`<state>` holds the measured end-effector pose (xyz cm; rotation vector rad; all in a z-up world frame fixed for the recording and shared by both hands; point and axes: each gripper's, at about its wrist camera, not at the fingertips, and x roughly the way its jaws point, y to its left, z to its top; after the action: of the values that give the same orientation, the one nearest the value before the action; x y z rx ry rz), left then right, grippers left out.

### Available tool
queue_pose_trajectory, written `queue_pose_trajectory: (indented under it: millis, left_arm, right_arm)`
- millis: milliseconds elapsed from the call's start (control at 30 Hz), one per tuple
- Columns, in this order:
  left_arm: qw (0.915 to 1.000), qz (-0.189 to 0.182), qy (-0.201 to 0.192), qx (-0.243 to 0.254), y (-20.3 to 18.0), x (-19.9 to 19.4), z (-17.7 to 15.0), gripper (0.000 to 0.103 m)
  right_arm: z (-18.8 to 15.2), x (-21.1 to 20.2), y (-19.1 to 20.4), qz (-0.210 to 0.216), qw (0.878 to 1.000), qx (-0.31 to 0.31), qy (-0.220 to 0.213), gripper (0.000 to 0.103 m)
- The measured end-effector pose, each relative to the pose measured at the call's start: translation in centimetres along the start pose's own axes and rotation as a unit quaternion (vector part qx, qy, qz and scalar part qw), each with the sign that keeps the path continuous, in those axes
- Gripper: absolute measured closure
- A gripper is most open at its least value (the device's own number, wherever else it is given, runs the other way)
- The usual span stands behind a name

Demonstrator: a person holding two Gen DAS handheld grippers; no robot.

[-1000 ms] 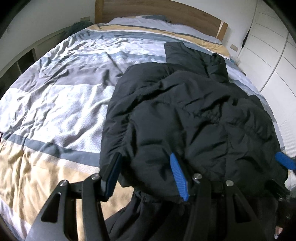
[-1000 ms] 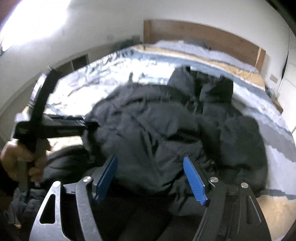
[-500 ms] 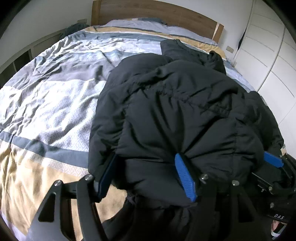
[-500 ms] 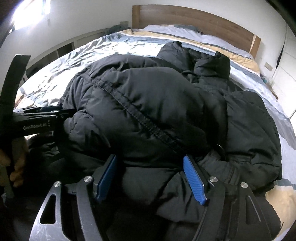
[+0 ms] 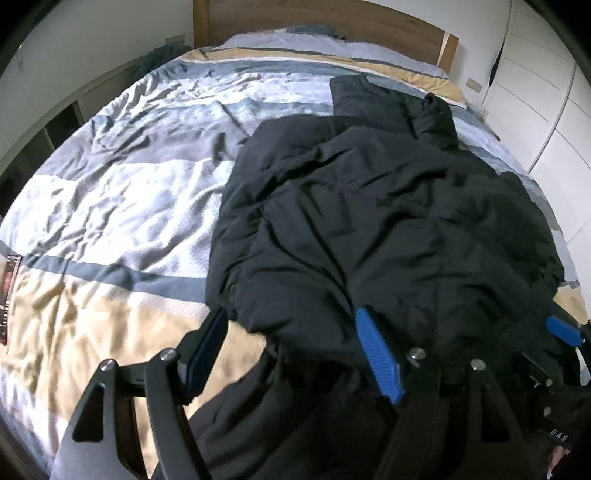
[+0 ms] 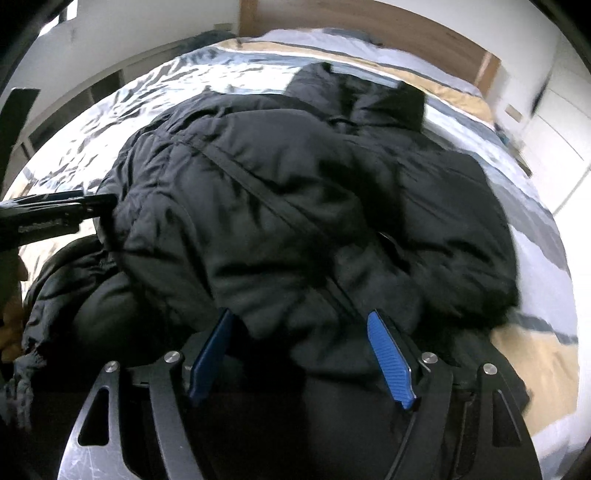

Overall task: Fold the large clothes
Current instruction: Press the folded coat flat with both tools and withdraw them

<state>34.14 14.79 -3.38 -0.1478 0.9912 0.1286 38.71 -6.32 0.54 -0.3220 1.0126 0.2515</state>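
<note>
A large black puffer jacket point(image 5: 388, 221) lies bunched on the right half of the bed; it also fills the right wrist view point(image 6: 295, 206). My left gripper point(image 5: 291, 332) is open, its blue pads either side of the jacket's near folded edge. My right gripper point(image 6: 299, 339) is open too, with the near bulge of the jacket between its pads. The right gripper's blue tip point(image 5: 561, 328) shows at the right of the left wrist view. The left gripper point(image 6: 55, 214) reaches in from the left of the right wrist view.
The bed has a striped grey, white and tan duvet point(image 5: 129, 206) and a wooden headboard point(image 5: 332, 18). White wardrobe doors point(image 5: 546, 110) stand to the right. Shelving point(image 5: 55, 129) runs along the left wall. The jacket's near part hangs over the bed's front edge.
The raised fold of the jacket has come down and flattened onto the bed. Both grippers have drawn back a little toward the near edge, jaws still wide.
</note>
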Motion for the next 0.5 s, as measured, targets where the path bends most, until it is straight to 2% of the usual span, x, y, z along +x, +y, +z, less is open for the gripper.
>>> queue_pose_trajectory:
  millis: [200,500]
  left_arm:
    - [0.9994,0.006,-0.033,-0.003,-0.3,-6.0,0.7,0.032]
    - [0.9951,0.034,-0.093,-0.001,-0.2,-16.9,5.0,0.032]
  right_arm:
    - [-1.7,-5.5,-2.9,-0.013,0.998,0.045,-0.028,0.029]
    - [-2.7,-16.7,-8.7,-0.035,0.987,0.095,-0.123,0.028]
